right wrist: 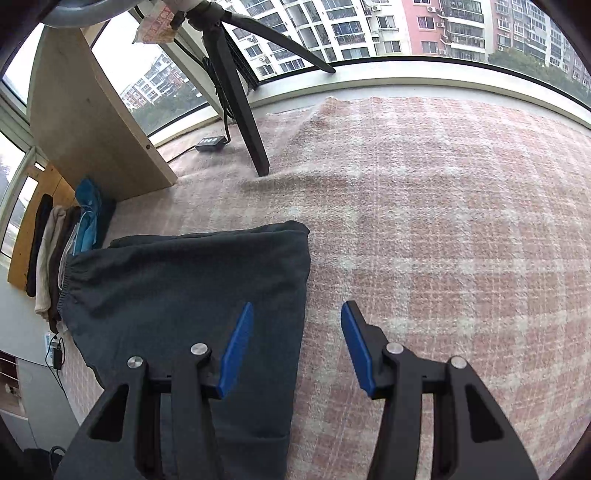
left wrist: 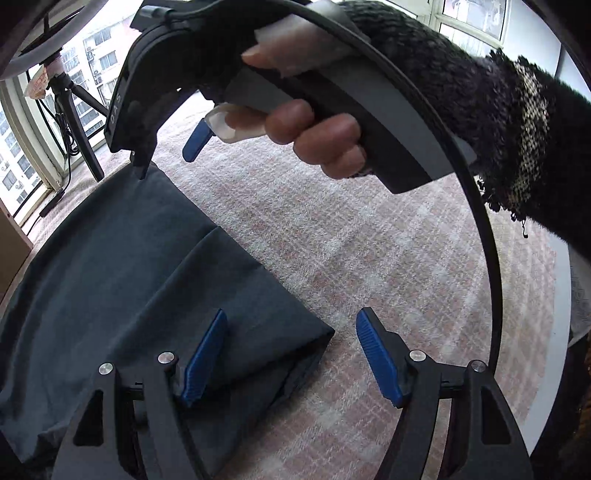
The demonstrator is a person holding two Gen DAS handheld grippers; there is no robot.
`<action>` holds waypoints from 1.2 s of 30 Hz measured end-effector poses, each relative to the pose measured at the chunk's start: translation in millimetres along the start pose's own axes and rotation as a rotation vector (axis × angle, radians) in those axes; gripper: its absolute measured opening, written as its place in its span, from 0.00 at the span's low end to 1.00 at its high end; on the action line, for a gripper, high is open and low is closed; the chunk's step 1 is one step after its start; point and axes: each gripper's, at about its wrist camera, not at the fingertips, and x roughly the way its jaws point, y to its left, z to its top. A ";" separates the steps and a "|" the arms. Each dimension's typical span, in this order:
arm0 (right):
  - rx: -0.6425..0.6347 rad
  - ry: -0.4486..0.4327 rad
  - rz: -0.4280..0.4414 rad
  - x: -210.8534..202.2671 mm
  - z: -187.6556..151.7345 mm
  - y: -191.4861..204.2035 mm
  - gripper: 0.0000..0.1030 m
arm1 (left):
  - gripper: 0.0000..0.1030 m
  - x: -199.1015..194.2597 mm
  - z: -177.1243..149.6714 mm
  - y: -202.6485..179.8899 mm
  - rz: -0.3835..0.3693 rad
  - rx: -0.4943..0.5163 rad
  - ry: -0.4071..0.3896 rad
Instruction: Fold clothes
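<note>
Dark grey trousers lie flat on the pink plaid blanket, folded lengthwise; elastic waistband at the far left end in the right wrist view, long edge running down toward the camera.

Left gripper: jaws released, wide gap, gripping nothing. Its left finger sits over a trouser corner, its right finger over bare blanket. Can't tell if either touches the fabric.

Right gripper: jaws released, nothing held. Left finger over the trousers near their right edge, right finger over blanket. Contact with the cloth not clear.

In the left wrist view the right gripper shows from the side, held in the right hand, dark knit sleeve on the arm. One blue finger visible on it, hanging above the trousers at their far edge. A black cable arcs from that gripper down the right of the frame.

Surroundings: tripod standing on the blanket by the window, small black box near its leg, wood panel upright at left, a stack of folded clothes beyond the waistband, touching or just beside it.
</note>
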 end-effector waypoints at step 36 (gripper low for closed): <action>0.173 -0.004 0.219 24.6 23.4 -38.5 0.25 | 0.52 -59.2 -23.1 -3.6 0.014 -0.045 -0.162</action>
